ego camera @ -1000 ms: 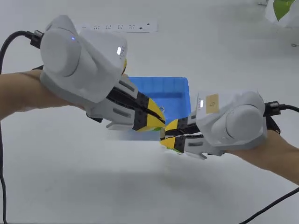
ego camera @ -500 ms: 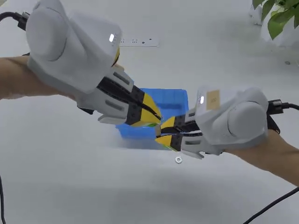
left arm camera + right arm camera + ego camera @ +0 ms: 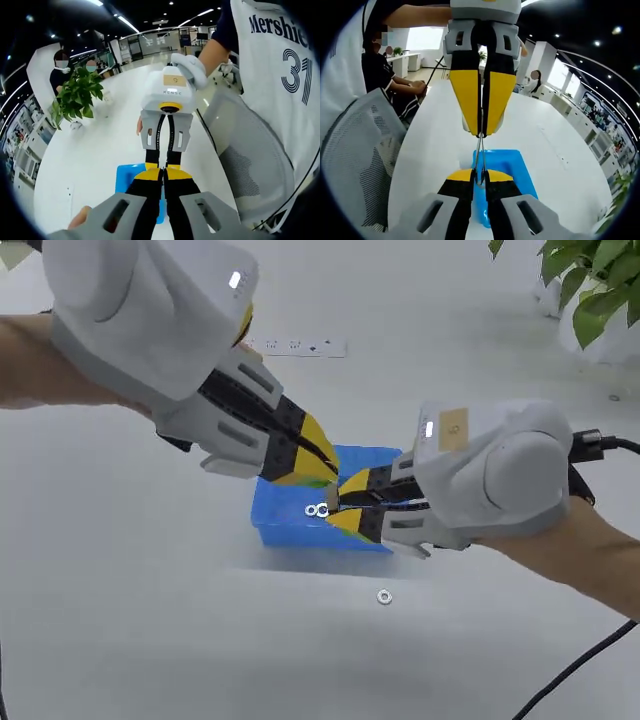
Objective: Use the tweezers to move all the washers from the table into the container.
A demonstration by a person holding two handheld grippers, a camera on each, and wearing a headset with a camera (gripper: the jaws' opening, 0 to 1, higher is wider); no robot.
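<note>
A blue container stands on the white table, and two washers show over its front part. One more washer lies on the table in front of it. My left gripper comes in from the upper left and my right gripper from the right, tip to tip above the container. In the right gripper view thin metal tweezers run from the left gripper's yellow jaws down into my right gripper. Both are shut on the tweezers. The left gripper faces the right gripper over the container.
A white power strip lies at the table's far side. A potted plant stands at the back right. A cable trails from the right gripper. A mesh chair and seated people are beyond the table edge.
Both grippers, still tip to tip, now sit higher over the container. Its front wall, the washers inside and the washer on the table have come into sight. The head camera has also shifted.
</note>
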